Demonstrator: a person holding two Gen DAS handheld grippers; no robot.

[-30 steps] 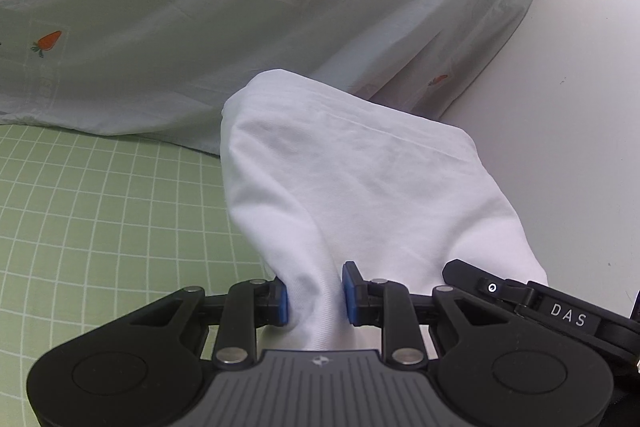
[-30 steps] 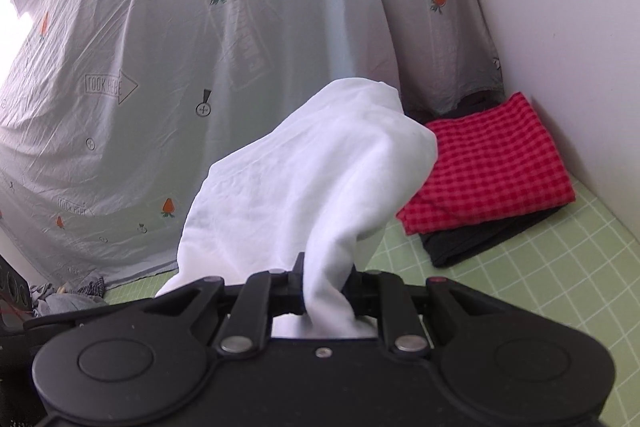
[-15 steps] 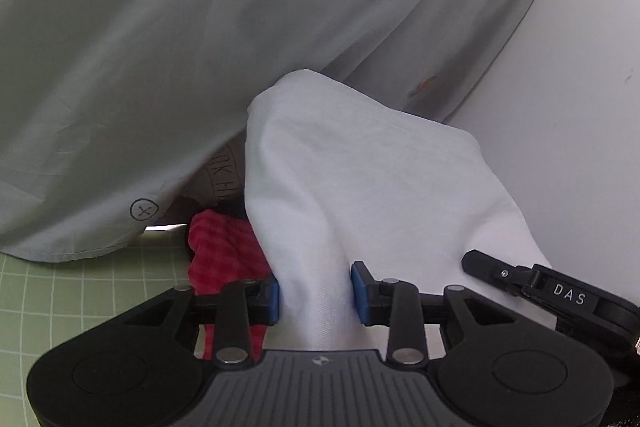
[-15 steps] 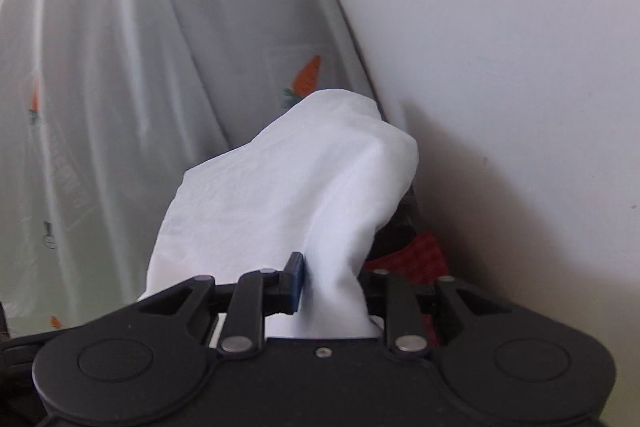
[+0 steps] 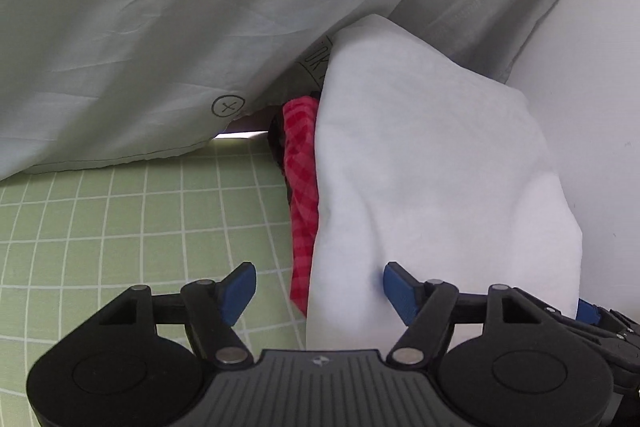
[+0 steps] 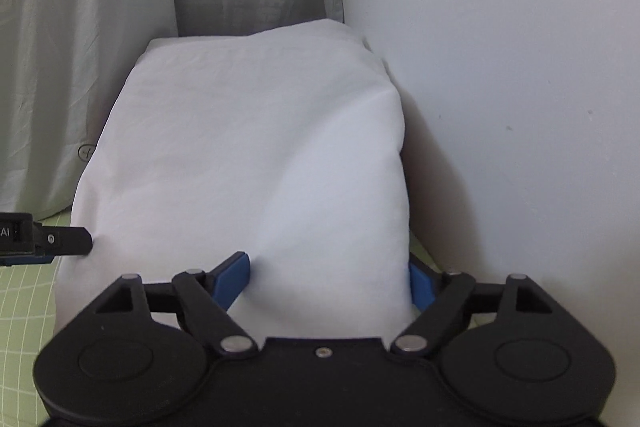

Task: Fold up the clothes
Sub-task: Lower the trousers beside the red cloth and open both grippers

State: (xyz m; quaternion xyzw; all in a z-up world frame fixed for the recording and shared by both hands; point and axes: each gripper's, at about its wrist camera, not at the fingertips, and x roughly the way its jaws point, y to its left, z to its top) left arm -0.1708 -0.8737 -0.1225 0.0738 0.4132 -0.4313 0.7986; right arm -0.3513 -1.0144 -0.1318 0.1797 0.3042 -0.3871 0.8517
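Grey sheet (image 5: 168, 27): carrot-printed, hangs behind white garment.
Table (image 5: 120, 227): green grid mat, under white garment.
White garment (image 6: 248, 155): folded, lies over the red checked cloth (image 5: 301, 195), beside wall.
Left tool (image 5: 320, 285): jaws opening, garment's edge between them, unpressed.
Right tool (image 6: 328, 277): jaws opening, straddling garment's near end.

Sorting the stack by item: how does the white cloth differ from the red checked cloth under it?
The white cloth is plain; the red checked cloth is patterned. The white cloth lies on top, mostly in view, while the red checked cloth shows only as a strip at its edge. The white cloth sits between the opening jaws of both grippers; the red checked cloth lies beside them. Both sit in the corner by the wall.
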